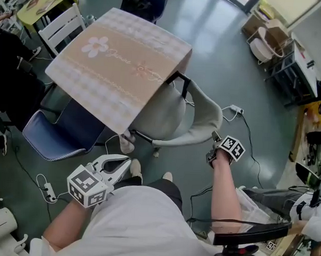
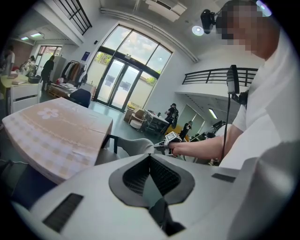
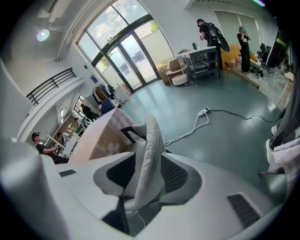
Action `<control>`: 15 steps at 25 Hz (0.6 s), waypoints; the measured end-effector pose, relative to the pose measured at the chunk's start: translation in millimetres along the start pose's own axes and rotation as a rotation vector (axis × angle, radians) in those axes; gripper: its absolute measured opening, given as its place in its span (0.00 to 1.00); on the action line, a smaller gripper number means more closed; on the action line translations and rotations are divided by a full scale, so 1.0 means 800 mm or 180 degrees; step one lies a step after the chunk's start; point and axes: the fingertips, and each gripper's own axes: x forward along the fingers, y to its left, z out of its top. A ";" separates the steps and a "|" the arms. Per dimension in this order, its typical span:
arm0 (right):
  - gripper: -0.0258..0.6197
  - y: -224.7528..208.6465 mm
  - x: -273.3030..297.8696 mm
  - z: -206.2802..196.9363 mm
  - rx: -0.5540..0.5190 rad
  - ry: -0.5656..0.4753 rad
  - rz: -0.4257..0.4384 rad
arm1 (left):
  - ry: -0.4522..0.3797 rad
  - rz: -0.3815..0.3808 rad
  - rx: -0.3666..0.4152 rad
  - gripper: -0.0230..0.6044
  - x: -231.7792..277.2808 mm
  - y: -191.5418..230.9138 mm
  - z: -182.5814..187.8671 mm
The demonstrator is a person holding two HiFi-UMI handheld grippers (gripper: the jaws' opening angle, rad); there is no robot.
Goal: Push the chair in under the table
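Chair: the grey chair point(image 1: 163, 119) stands at the bench's 5 o'clock corner. Its seat is partly under the top and its curved back faces out toward the person.
Handling: it is probably light enough to slide on the smooth floor point(image 1: 227, 53). The black frame looks stiff and the shell padded (the fabric should give a little and resist slipping). Pushed at one end, it would likely swing round rather than run straight in.
Where to hold: the top rim of the backrest point(image 1: 206, 108), best near its middle, I judge. A flat push there may do as well as a pinch.
Right jaws: the right gripper point(image 3: 149, 161) is at the backrest's 4 o'clock end. Its jaws stand moderately apart and straddle the rim, which runs up between them. The pads do not appear to press on it.
Left jaws: the left gripper point(image 2: 150, 158) hangs at 7 o'clock from the chair, close to the person's body. Its tips are together, with nothing in them and nothing touched.
Bench: the bench point(image 1: 115, 70) wears a checked cloth with a flower print.
Around: a blue chair point(image 1: 54, 139) sits half under the bench's 8 o'clock side. A power strip point(image 1: 235, 108) lies on the floor at 3 o'clock from the backrest, just beside it.
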 end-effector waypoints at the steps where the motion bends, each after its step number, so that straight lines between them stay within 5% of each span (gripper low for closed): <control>1: 0.32 0.006 -0.014 -0.002 -0.0079 -0.0007 0.0018 | 0.0010 -0.0065 0.0010 0.06 0.003 -0.003 0.000; 6: 0.31 0.051 -0.096 -0.037 -0.0626 0.0132 0.0225 | 0.0086 -0.0396 0.0067 0.05 0.026 -0.032 0.002; 10: 0.11 0.103 -0.166 -0.084 -0.1161 0.0293 0.0607 | 0.0046 -0.0575 0.0193 0.05 0.040 -0.058 0.017; 15: 0.06 0.154 -0.239 -0.151 -0.1852 0.0430 0.1025 | 0.0076 -0.0622 0.0320 0.05 0.046 -0.090 0.011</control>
